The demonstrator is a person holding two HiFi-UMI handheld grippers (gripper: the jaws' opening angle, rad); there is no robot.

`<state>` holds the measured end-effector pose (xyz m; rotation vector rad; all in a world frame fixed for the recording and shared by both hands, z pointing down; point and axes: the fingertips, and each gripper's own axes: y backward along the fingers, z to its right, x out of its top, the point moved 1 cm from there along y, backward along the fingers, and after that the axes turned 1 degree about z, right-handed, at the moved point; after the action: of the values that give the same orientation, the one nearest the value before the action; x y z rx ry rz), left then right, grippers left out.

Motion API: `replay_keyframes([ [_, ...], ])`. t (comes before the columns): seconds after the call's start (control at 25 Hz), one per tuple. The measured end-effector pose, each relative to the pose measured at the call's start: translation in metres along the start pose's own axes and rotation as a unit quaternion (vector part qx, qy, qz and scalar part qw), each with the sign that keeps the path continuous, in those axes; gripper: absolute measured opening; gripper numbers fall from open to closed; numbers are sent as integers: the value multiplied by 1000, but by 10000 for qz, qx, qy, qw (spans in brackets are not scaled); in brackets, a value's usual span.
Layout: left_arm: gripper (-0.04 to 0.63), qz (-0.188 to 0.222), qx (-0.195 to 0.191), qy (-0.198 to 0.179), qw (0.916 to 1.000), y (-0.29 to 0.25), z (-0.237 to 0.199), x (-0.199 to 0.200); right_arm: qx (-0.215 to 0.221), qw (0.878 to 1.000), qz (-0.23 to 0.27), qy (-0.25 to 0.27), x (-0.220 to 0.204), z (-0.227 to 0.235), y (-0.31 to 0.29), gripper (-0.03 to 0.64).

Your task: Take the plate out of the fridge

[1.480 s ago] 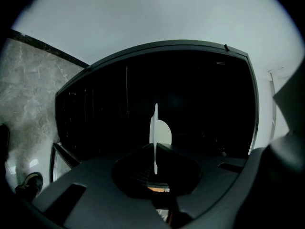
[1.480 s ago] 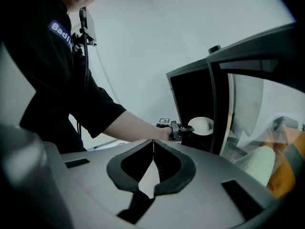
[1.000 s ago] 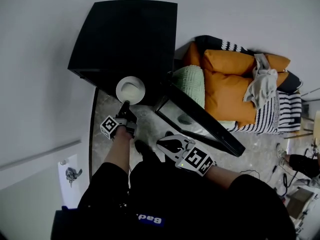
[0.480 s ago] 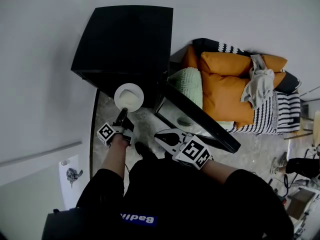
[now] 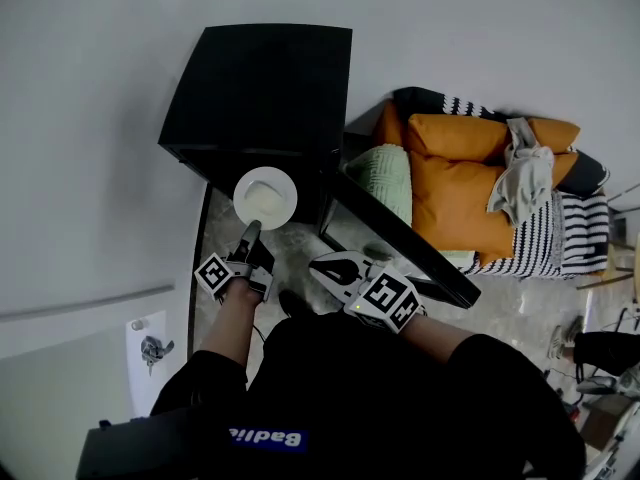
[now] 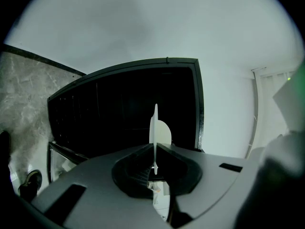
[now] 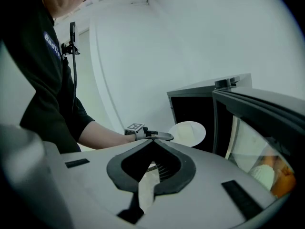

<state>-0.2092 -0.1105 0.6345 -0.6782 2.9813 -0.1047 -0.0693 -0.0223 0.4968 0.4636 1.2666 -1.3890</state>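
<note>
A round white plate (image 5: 265, 198) hangs level just in front of the black fridge (image 5: 260, 88), whose door (image 5: 400, 238) stands swung open to the right. My left gripper (image 5: 252, 230) is shut on the plate's near rim. In the left gripper view the plate (image 6: 155, 128) shows edge-on, pinched between the jaws (image 6: 155, 147), with the dark fridge interior (image 6: 119, 109) behind. My right gripper (image 5: 318, 265) is shut and holds nothing, low beside the door. The right gripper view shows its closed tips (image 7: 153, 141), with the plate (image 7: 188, 133) beyond them.
A sofa with orange cushions (image 5: 470, 168), a green cushion (image 5: 385, 173) and a striped blanket (image 5: 560, 228) stands right of the fridge. The door's glass panel (image 7: 257, 113) lies close to my right gripper. White wall is on the left and marble floor (image 5: 300, 248) lies underfoot.
The plate and my left gripper have drawn slightly back from the fridge opening toward me. My right gripper has stayed shut near the door.
</note>
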Motion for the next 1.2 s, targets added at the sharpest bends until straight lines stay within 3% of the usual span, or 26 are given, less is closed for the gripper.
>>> replay_keyframes([
  [0.48,18,223,-23,43,9997,35,43,6,-83,9995,223,189,21,2,8,11],
  [1.2,18,-63,-472,30,9989,48,142,-23,-138,9987,463,149,27,11,15,11],
])
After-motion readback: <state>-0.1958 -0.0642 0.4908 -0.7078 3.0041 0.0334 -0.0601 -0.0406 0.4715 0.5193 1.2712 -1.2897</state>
